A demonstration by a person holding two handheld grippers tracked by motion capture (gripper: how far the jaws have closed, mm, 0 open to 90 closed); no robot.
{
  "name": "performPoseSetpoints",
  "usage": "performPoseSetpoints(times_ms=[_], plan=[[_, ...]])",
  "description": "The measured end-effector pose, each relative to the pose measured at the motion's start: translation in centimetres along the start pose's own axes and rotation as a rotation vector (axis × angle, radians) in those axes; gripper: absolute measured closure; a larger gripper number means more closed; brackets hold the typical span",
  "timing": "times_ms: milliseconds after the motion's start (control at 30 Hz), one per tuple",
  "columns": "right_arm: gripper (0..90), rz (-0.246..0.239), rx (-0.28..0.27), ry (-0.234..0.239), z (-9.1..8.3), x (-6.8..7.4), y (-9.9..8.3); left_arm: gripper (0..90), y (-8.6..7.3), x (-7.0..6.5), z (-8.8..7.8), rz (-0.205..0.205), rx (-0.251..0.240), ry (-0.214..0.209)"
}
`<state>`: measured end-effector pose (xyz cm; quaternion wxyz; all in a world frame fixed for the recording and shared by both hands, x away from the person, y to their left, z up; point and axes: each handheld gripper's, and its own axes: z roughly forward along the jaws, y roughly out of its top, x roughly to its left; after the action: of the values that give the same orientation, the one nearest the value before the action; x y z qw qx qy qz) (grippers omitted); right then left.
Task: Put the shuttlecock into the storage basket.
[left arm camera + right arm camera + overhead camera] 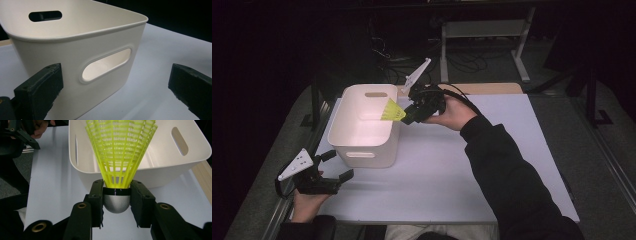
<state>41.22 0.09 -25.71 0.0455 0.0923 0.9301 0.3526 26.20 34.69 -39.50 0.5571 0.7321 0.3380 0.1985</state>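
A yellow plastic shuttlecock (120, 152) with a silver-grey rounded head is clamped at its base between the jaws of my right gripper (116, 195). In the high view the shuttlecock (392, 111) hangs over the right rim of the white plastic bin (343, 131), skirt pointing into it, with the right gripper (412, 113) just beside the rim. My left gripper (338, 165) rests at the table's near left, jaws wide apart and nothing between them. In the left gripper view the bin's near wall (75, 55) with its handle slot stands just beyond the open jaws.
The bin (197, 150) stands on a white table top (437, 170), with a wooden strip (482, 89) along the far edge. Beyond the table are a desk frame (522, 45) and cables on the dark floor. The person's right sleeve (512, 175) crosses the table's right half.
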Motion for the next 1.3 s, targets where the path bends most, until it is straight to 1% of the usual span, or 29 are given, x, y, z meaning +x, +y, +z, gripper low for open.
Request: performPoseSetpoints(times_ms=[300, 567, 933, 1033, 1133, 1300], plan=[[63.4, -0.018, -0.001, 0.012, 0.5, 0.2, 1.3, 0.0, 0.0, 0.0, -0.1, 0.0, 0.0, 0.001], [63.4, -0.015, 0.012, 0.024, 1.8, 0.1, 2.1, 0.0, 0.0, 0.0, -0.1, -0.001, 0.0, 0.001], [63.4, -0.027, 0.012, 0.039, 2.6, 0.3, 3.4, 0.0, 0.0, 0.0, -0.1, -0.002, 0.001, 0.001], [63.4, -0.025, 0.013, 0.047, 3.1, 0.4, 3.7, 0.0, -0.1, 0.0, -0.1, -0.001, 0.003, 0.002], [63.4, -0.025, 0.027, 0.051, 4.0, 0.5, 3.8, 0.0, -0.1, 0.0, -0.1, -0.002, 0.003, 0.001], [63.4, -0.026, 0.026, 0.067, 4.9, 0.6, 4.2, 0.0, -0.1, 0.0, -0.2, -0.002, 0.002, 0.003]])
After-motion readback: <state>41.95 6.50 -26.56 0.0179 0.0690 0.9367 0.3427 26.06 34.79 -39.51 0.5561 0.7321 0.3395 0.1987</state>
